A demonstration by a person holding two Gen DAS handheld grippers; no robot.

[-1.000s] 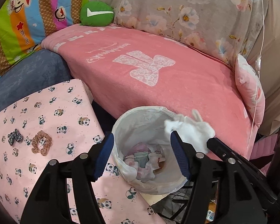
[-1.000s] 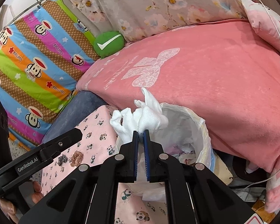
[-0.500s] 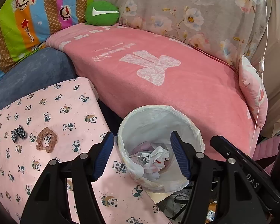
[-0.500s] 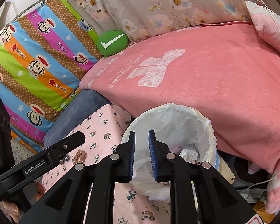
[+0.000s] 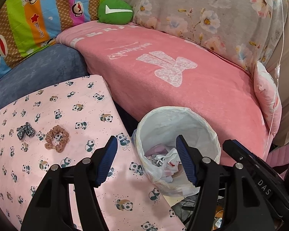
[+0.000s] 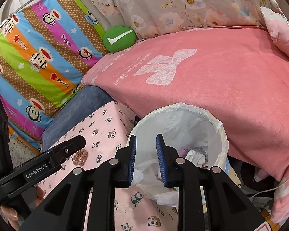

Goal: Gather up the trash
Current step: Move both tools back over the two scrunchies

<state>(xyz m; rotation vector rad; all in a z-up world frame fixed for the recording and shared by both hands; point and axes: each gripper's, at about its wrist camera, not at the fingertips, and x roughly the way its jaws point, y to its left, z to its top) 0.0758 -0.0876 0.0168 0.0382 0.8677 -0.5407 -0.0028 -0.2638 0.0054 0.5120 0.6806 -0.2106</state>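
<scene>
On the far left of the left wrist view, a black-and-white hair tie (image 5: 25,132) lies near the left edge of the panda-print surface (image 5: 71,104), with a brown scrunchie (image 5: 57,138) just to its right, the two close but apart. The left claw (image 5: 146,160) hangs over the right edge of this surface, its jaws standing wide apart with nothing between the pads; one blue finger is over the cloth, the other over the bin's mouth.

Just beside the surface's right edge stands the trash bin (image 5: 212,132), round and lined with a white plastic bag whose rim folds over the outside. Crumpled white and pinkish tissues (image 5: 164,158) lie at its bottom.

In the right wrist view, the right claw (image 6: 146,157) hovers over the bin's near-left rim, its jaws opening and empty; only the liner shows in the gap between them. The tissues (image 6: 195,156) sit deep in the bin (image 6: 183,111), to the right of the pads.

Behind the bin runs a pink blanket (image 5: 183,80) with a white bow print, and a green cushion (image 5: 115,11) sits at its far left corner.
</scene>
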